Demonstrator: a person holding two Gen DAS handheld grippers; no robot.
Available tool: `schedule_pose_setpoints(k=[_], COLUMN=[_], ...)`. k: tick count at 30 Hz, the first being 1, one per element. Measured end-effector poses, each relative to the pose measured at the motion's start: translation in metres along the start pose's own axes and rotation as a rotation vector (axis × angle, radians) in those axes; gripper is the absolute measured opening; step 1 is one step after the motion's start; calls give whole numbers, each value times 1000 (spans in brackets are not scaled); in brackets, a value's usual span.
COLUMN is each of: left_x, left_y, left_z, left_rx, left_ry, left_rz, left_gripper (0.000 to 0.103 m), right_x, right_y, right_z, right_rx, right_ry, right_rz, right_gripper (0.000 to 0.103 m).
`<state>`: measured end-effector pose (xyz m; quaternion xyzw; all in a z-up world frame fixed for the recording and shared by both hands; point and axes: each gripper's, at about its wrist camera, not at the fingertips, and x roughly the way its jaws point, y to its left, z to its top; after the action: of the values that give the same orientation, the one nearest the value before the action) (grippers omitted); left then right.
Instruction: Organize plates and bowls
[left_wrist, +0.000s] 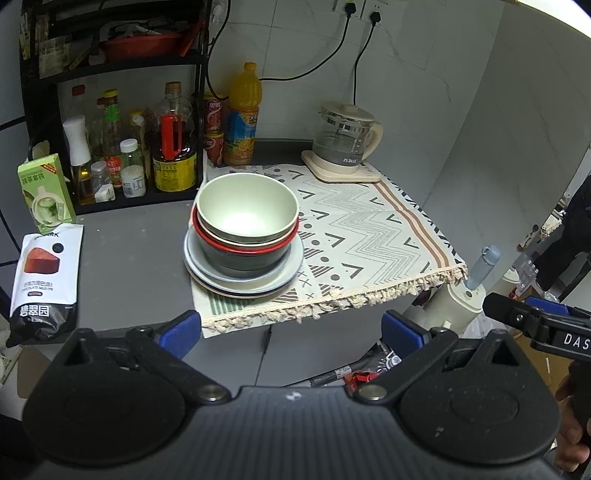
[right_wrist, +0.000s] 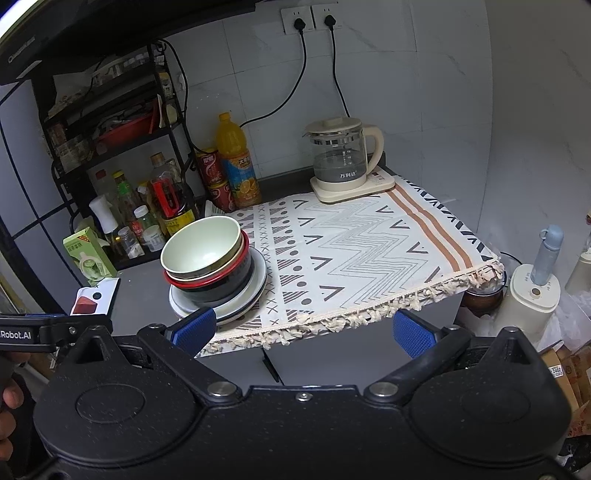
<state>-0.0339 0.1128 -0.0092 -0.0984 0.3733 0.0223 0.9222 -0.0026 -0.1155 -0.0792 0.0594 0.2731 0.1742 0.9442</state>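
Observation:
One stack stands at the left edge of the patterned cloth (left_wrist: 369, 229). On top is a pale green bowl (left_wrist: 246, 212), nested in a red-rimmed dark bowl (left_wrist: 243, 260), on stacked pale plates (left_wrist: 291, 275). The same stack shows in the right wrist view, with the green bowl (right_wrist: 201, 246), the dark bowl (right_wrist: 218, 286) and the plates (right_wrist: 258, 282). My left gripper (left_wrist: 291, 334) is open and empty, held back off the counter's front edge. My right gripper (right_wrist: 304, 332) is open and empty, also in front of the counter, to the right of the left one.
A glass kettle (left_wrist: 345, 142) sits at the back of the cloth. A rack of bottles (left_wrist: 140, 147), an orange juice bottle (left_wrist: 243, 118) and cans stand at back left. A green carton (left_wrist: 44, 192) and a snack pouch (left_wrist: 46, 273) lie on the grey counter at left.

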Motion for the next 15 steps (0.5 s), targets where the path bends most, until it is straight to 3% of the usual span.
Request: schedule_pose_setpoints(k=[15], left_x=[-2], left_y=[1], left_z=[1], left_rx=[12], left_ry=[1], left_rz=[-2], left_gripper=[103], right_x=[3], right_y=[6], right_z=[-1], right_rx=[19], right_ry=[-3], right_rz=[9], right_gripper=[103])
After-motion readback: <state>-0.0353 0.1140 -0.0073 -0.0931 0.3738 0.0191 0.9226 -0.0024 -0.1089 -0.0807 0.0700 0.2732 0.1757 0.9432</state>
